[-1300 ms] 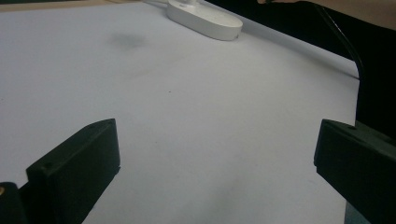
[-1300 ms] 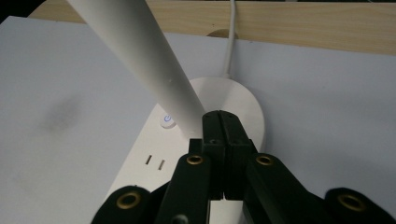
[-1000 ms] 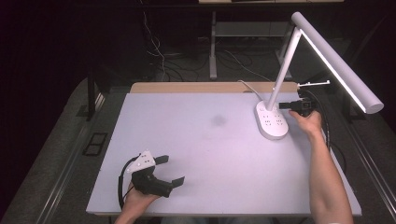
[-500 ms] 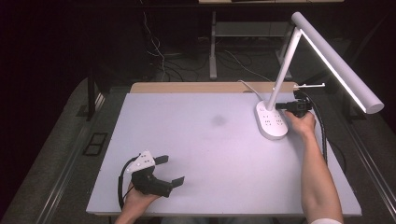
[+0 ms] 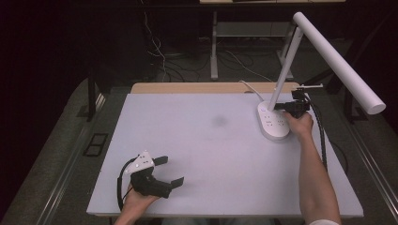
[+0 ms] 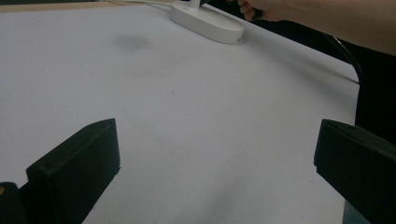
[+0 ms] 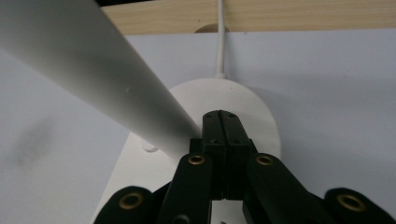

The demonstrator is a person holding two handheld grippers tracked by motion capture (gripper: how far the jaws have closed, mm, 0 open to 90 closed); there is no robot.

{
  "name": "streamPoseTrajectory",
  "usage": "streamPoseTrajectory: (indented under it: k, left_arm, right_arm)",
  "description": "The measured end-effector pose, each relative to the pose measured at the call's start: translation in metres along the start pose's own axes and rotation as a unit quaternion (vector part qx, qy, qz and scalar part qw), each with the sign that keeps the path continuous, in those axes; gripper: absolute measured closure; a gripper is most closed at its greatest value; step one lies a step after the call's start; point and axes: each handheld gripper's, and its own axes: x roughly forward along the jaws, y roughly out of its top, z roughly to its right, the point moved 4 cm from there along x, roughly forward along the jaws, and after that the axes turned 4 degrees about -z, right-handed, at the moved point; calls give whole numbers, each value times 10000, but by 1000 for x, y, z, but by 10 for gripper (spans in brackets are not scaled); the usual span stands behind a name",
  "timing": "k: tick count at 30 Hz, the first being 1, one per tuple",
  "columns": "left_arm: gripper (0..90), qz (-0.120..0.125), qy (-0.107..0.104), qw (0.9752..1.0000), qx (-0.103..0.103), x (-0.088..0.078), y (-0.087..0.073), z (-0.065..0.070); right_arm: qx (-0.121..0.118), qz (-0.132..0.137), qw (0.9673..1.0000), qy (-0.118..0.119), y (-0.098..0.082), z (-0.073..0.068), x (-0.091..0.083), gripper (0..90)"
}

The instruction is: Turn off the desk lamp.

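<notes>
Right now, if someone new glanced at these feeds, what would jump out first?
The tall white desk lamp at the table's far right corner, its long head slanting out over the edge. The right hand-held gripper sits shut, jaws pressed together, over the lamp's oval base beside the stem. Near the front left edge, the left hand-held gripper rests open on the bare white tabletop.

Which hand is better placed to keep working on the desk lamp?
Right. The right gripper, jaws shut, sits over the lamp base beside its stem. The left gripper rests open at the table's near left corner, far from the lamp.
</notes>
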Motion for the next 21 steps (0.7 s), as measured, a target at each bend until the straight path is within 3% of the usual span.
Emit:
streamPoseTrajectory:
  k: [7,16,21]
  left_arm:
    - [0,-24,-17,10000,20,2,0,1]
    - [0,-15,-13,10000,13,1,0,0]
    - [0,-23,-27,10000,20,1,0,2]
  right_arm:
    - [19,-71,10000,15,-1,4,-4,900]
    - [-85,-109,9998,-146,-1,2,-3,900]
    - [33,-20,10000,-30,-2,4,-3,900]
